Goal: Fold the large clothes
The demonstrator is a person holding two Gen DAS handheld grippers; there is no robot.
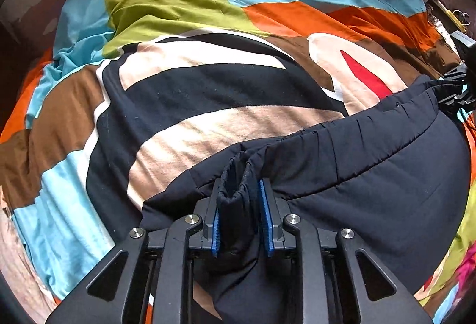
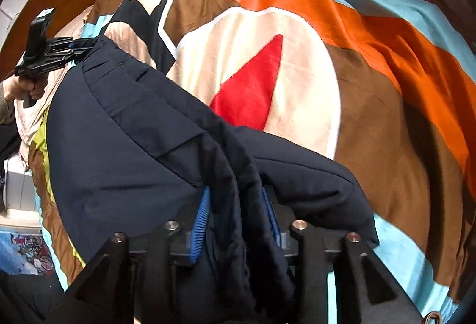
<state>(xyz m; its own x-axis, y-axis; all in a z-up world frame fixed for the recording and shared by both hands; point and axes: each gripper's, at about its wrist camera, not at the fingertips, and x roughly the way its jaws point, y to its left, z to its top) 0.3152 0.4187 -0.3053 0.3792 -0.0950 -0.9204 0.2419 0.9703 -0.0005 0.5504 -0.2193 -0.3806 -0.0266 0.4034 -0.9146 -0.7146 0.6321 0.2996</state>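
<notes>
Across the bed (image 1: 74, 121), under its patchwork cover (image 2: 357, 62) of orange, brown, blue and green, we hold a large dark padded garment (image 1: 372, 175) stretched between us, its far edge lifted above the cover. It looks like quilted trousers or a coat; we cannot tell which.

Our left gripper (image 1: 242, 216) has its jaws clamped on a bunched fold of the garment's edge, and our right gripper (image 2: 236, 213) is likewise closed on a thick gather of the fabric. Each gripper shows at the edge of the other's view, gripping the opposite end.

We judge the fold is only starting. To do it well, we should keep the held edge taut and level, carry both ends together, and lay them down evenly, so the padding does not bulge.

No legible brand or writing shows.
</notes>
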